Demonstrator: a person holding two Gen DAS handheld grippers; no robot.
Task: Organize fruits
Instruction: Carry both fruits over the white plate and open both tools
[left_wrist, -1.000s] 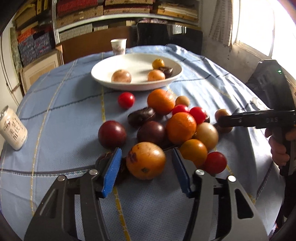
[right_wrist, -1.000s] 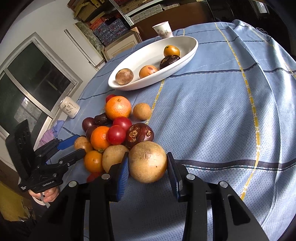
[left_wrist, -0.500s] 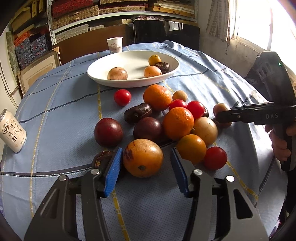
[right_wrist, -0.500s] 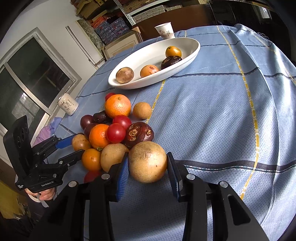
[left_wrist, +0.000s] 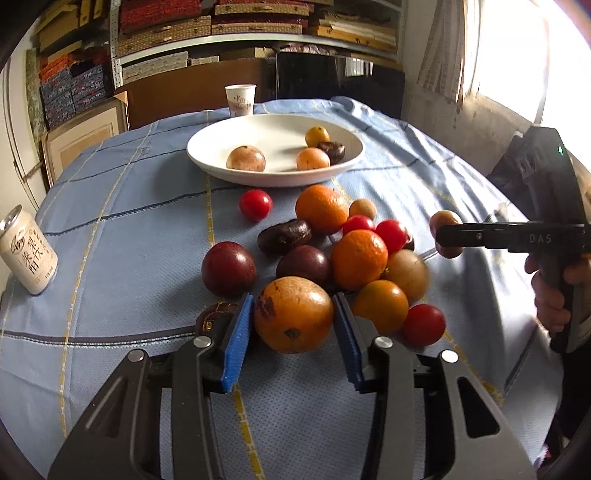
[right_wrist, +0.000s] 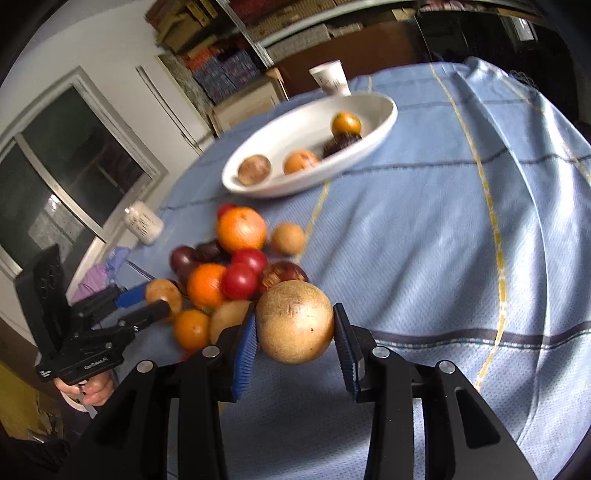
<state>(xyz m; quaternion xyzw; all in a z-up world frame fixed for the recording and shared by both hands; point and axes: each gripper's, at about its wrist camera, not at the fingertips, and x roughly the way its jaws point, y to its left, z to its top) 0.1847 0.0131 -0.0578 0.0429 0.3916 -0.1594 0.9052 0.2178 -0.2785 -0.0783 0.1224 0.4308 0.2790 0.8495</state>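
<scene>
Closing in since the earlier frame, the left gripper (left_wrist: 293, 321) now pinches the blotched orange fruit (left_wrist: 293, 314) between its pads. The right gripper (right_wrist: 294, 328) clamps a tan round fruit (right_wrist: 295, 321). Lifting could nudge the heap beside the left fingers rolling.

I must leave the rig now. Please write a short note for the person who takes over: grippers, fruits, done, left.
Left gripper: jaws just closed onto the blotchy orange round fruit, pads touching.
Right gripper: shut on the tan speckled round fruit.
Done: four fruits lie in the white oval bowl.
Left: carry both held fruits to the bowl, then the pile of oranges, tomatoes and dark fruits on the blue tablecloth.
</scene>
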